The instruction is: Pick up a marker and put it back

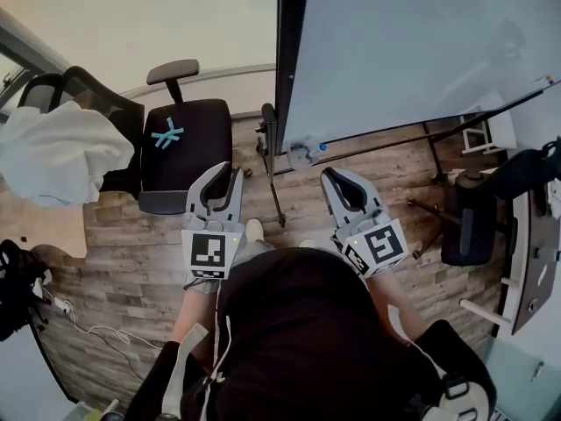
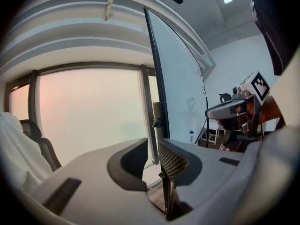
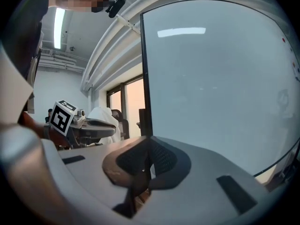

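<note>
A large whiteboard (image 1: pixel 412 42) on a stand fills the upper right of the head view, with a ledge (image 1: pixel 421 130) along its lower edge. At the ledge's near end stands a small white bottle with a blue cap (image 1: pixel 308 151), also seen in the left gripper view as the bottle (image 2: pixel 191 136). I cannot make out a marker for certain; a small reddish item (image 1: pixel 548 79) sits at the ledge's far end. My left gripper (image 1: pixel 231 170) (image 2: pixel 153 146) is held low before the board's left edge, a narrow gap between its jaws, empty. My right gripper (image 1: pixel 329 174) (image 3: pixel 147 142) is shut on nothing.
A black office chair (image 1: pixel 180 139) with a blue tape cross stands at the left of the board. A white cloth (image 1: pixel 57 152) is draped over another chair. The board's stand legs (image 1: pixel 276 200) spread over the wood floor. A dark chair (image 1: pixel 469 217) is at the right, cables (image 1: pixel 88 327) at lower left.
</note>
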A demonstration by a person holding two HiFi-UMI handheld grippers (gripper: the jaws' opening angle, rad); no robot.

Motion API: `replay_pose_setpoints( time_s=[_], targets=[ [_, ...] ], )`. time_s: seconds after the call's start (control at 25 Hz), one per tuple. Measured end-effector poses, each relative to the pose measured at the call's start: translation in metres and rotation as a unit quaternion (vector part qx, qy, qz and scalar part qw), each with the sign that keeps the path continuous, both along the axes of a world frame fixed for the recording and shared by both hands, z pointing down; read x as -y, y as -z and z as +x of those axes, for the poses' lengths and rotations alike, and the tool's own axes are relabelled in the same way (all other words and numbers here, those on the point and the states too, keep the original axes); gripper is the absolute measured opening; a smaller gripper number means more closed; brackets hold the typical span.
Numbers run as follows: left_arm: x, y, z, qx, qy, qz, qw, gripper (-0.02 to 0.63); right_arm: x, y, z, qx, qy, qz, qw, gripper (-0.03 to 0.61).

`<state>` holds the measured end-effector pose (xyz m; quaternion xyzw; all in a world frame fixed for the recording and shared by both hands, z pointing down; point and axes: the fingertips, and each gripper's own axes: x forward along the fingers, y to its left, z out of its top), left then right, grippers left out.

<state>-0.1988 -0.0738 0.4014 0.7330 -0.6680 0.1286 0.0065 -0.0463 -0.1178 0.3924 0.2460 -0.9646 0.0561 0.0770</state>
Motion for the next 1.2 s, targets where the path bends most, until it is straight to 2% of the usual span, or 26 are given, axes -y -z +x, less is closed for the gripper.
replay_pose_setpoints(
  time_s=[0.56,1.0,1.2],
  targets=[
    [-0.048,0.001,-0.04,-0.016,0.075,0.012,0.997,0.072,-0.02,-0.003,-0.056,-0.008,0.096,0.0,0.995,0.032],
    [-0.065,0.002,-0.049,-0.048,0.104,0.015,0.9933,0.071,-0.028,-0.009,-0.071,-0.022,0.13,-0.001,0.991,0.032],
    [-0.069,0.0,-0.049,-0.048,0.105,0.026,0.9929,0.066,-0.033,-0.011,-0.073,-0.031,0.147,0.003,0.989,0.032]
  ],
)
